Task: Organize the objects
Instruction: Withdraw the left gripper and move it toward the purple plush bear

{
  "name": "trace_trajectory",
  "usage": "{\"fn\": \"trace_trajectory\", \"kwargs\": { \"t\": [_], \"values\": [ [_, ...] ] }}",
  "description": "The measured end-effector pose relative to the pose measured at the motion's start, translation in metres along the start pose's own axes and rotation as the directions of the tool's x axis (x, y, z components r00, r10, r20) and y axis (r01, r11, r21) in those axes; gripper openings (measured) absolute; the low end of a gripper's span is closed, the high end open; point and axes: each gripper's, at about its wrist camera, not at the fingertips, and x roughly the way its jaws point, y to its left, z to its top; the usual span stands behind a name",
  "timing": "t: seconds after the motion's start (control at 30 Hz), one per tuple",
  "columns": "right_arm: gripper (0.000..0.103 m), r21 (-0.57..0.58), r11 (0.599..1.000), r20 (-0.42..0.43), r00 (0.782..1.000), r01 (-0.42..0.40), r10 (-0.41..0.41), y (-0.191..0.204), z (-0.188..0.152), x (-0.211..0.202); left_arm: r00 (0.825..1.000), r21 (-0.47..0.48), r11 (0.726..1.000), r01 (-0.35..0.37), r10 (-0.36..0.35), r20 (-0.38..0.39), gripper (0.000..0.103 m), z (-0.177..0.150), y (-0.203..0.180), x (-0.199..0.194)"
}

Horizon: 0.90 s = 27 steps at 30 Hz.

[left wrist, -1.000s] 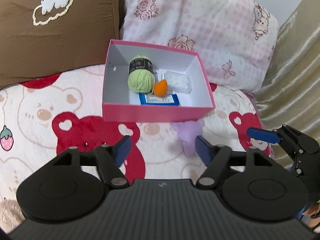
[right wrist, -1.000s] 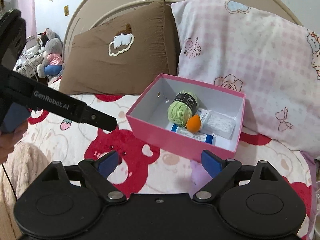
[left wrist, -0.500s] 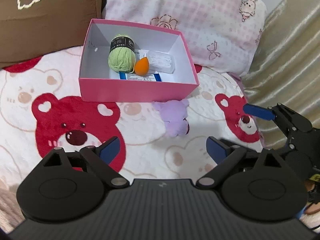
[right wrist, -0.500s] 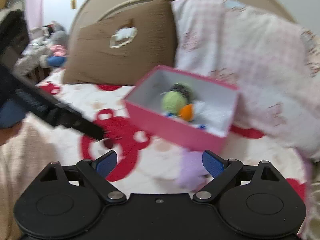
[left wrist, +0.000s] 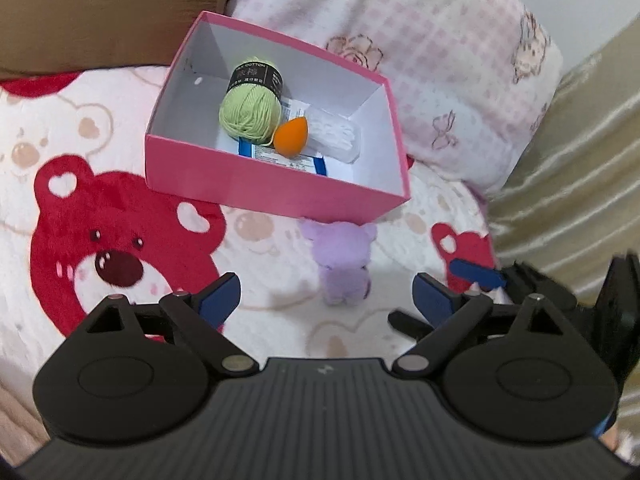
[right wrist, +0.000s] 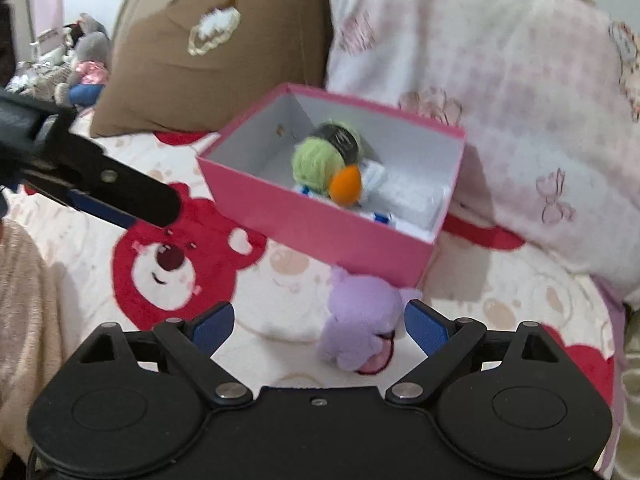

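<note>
Bed: a fleecy bedspread (left wrist: 256, 248) printed with red bears carries everything; a brown pillow (right wrist: 208, 60) and a pink checked pillow (left wrist: 420, 60) lean at its head end.
Pink box (left wrist: 276, 184): open-topped, white inside, sitting on the bedspread close to the head end, its far side near both pillows.
In the box: a green yarn ball (left wrist: 251, 110) with a black band, an orange teardrop sponge (left wrist: 291, 136) touching the yarn, a clear plastic packet (left wrist: 336, 134) beside the sponge, and a flat blue-edged packet (left wrist: 288, 160) lying under them.
Purple plush toy (left wrist: 340, 264): lying on the bedspread just outside the box's near wall, towards the box's right corner, apart from everything inside.
Left gripper (left wrist: 326, 296): fingers spread wide with nothing between them; they have just been opening. It hovers over the bedspread, the plush just ahead of its gap.
Right gripper (right wrist: 320, 324): fingers spread wide. The plush lies in the right half of the gap, close to the right finger; whether they touch I cannot tell, and the picture is blurred there.
Side by side: the right gripper's finger pokes into the left camera's right edge, and the left gripper reaches in at the left of the right camera's view.
Far corner: grey stuffed toys (right wrist: 86, 64) beyond the brown pillow.
</note>
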Motion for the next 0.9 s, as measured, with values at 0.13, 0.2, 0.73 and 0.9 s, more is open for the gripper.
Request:
{"fn": "trace_trajectory", "kwargs": {
  "t": [0.13, 0.2, 0.73, 0.9],
  "values": [
    [0.094, 0.02, 0.999, -0.023, 0.999, 0.028, -0.028, -0.014, -0.004, 0.022, 1.0, 0.019, 1.0, -0.018, 0.018, 0.009, 0.097, -0.001, 0.001, 0.019],
    [0.094, 0.01, 0.999, -0.029, 0.999, 0.041, -0.041, -0.015, -0.007, 0.031, 0.997, 0.047, 0.996, -0.069, 0.067, 0.036, 0.097, -0.002, 0.0, 0.026],
    [0.092, 0.049, 0.998, 0.0, 1.0, 0.025, -0.025, -0.036, -0.03, 0.058, 0.995, 0.195, 0.98, -0.044, 0.025, 0.098, 0.096, -0.019, -0.001, 0.1],
    [0.091, 0.075, 0.996, -0.046, 0.998, 0.037, -0.034, -0.038, -0.028, 0.071, 0.996, 0.153, 0.988, 0.022, -0.035, 0.079, 0.094, -0.017, 0.01, 0.117]
  ]
}}
